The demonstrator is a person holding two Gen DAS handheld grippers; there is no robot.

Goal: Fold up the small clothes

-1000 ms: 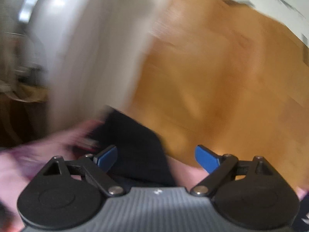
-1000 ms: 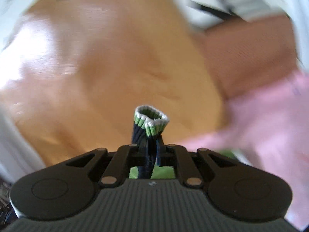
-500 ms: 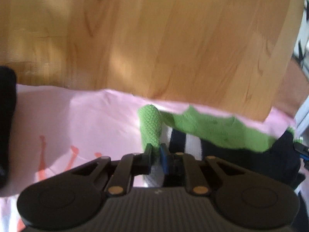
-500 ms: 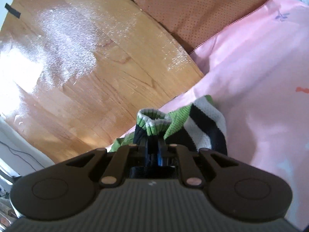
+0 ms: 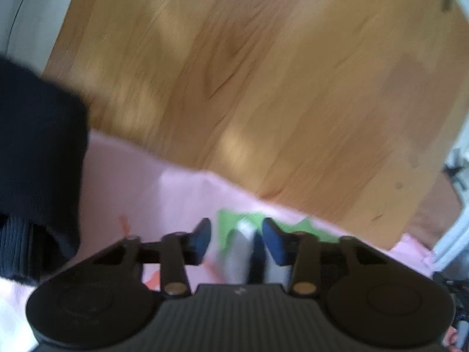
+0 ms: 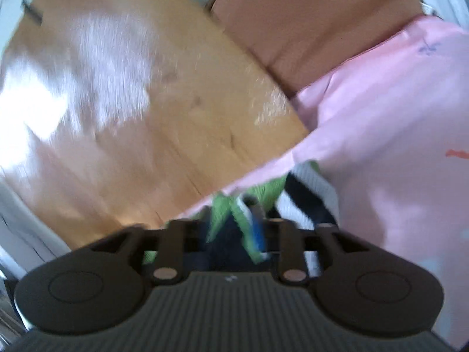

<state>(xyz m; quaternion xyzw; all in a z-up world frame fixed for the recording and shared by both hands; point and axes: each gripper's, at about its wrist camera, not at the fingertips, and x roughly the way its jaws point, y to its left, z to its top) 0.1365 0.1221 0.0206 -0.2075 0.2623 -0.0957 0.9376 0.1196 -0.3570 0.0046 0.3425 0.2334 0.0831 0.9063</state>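
Step in hand: releasing the green, white and black striped knitted sock [image 6: 296, 193] onto the pink cotton cloth [image 6: 395, 111], as I judge it; one fold of the sock seems laid down.
Left gripper [image 5: 236, 240]: jaws have just been opening; the blue pads [image 5: 272, 240] stand apart with the white and black part of the sock between them, the right pad close to the fabric, the left one clear of it.
Right gripper [image 6: 234, 228]: jaws have just been opening; the sock's green-edged cuff lies between them, no longer squeezed, though blur hides the exact gap.
Where the sock is: lying on the pink cloth near its edge, beside the bare orange-brown wooden tabletop [image 5: 263, 73].
Other item: a black knitted garment [image 5: 38, 161] sits on the cloth at the left.
Next move: probably draw both grippers back without snagging the knit, then check that the fold holds before taking another piece.
Risk: a pad catching the loose cuff would pull the fold open.
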